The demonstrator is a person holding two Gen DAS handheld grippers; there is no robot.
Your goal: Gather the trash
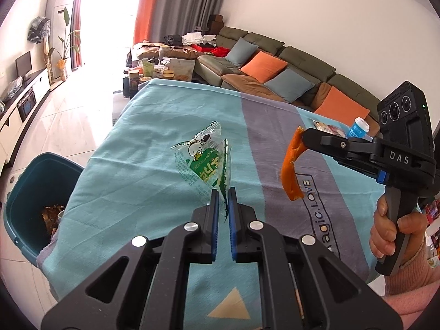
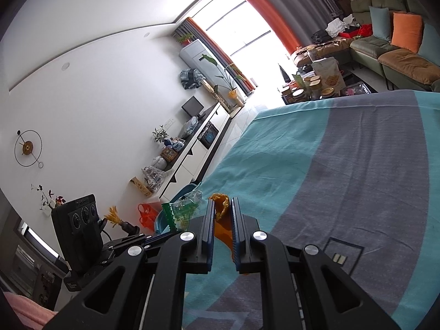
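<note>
My left gripper (image 1: 223, 192) is shut on a green and clear snack wrapper (image 1: 203, 161), which stands up above the teal and grey tablecloth (image 1: 132, 170). My right gripper (image 1: 302, 135) comes in from the right, held by a hand (image 1: 390, 233), and is shut on a curled orange peel (image 1: 291, 173) that hangs down from its tips. In the right wrist view the right gripper (image 2: 223, 206) clamps the orange peel (image 2: 221, 209), and the snack wrapper (image 2: 184, 208) shows to its left in the left gripper (image 2: 172, 221). A teal bin (image 1: 27, 192) stands at the table's left edge.
Brown scraps (image 1: 52, 214) lie inside the bin. A small blue and white bottle (image 1: 359, 128) and packets (image 1: 328, 128) sit at the table's far right edge. A sofa with cushions (image 1: 275, 66) and a cluttered low table (image 1: 162, 71) stand beyond.
</note>
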